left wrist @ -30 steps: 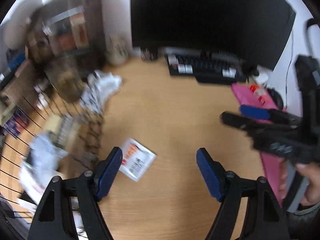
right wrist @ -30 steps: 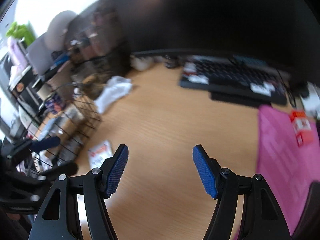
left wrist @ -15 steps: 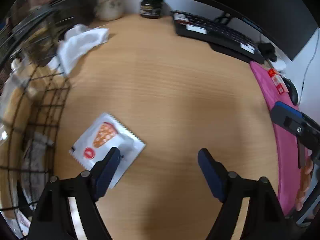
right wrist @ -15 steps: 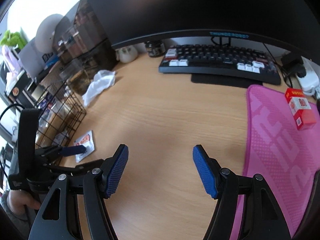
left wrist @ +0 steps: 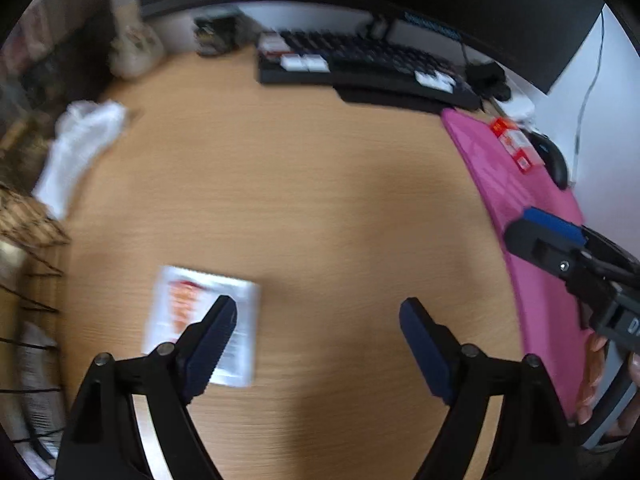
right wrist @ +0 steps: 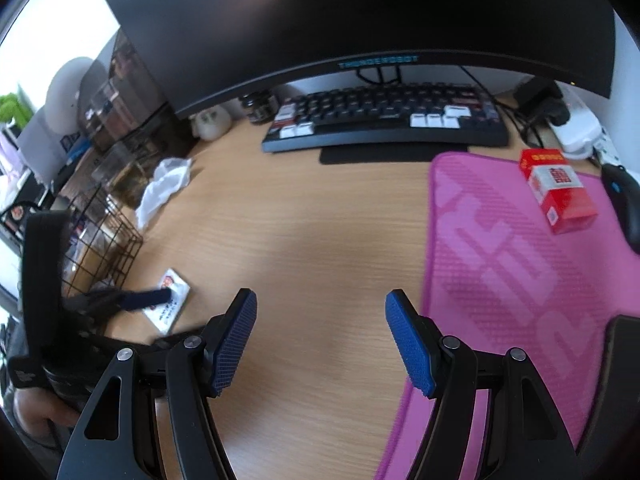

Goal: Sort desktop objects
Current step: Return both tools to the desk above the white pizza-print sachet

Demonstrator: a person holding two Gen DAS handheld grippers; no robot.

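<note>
A white snack sachet [left wrist: 188,312] with orange print lies flat on the wooden desk; it also shows in the right wrist view [right wrist: 170,300]. My left gripper [left wrist: 316,340] is open just above it, its left finger over the sachet's right part. My right gripper [right wrist: 320,340] is open and empty over bare desk, at the left edge of a pink mat [right wrist: 500,272]. A red and white box [right wrist: 558,190] lies on that mat. A crumpled white tissue [right wrist: 164,188] lies near the wire basket [right wrist: 100,248].
A black keyboard [right wrist: 388,120] and a large monitor [right wrist: 352,16] stand at the back. A black mouse [right wrist: 626,204] is at the mat's far right. A small dark jar [right wrist: 258,106] and a white figurine [right wrist: 212,124] stand under the monitor. Cluttered shelves are at the left.
My left gripper has swung down from facing the monitor and closed in on the sachet, now reaching over it. My right gripper has steadied over the desk and stays open.
</note>
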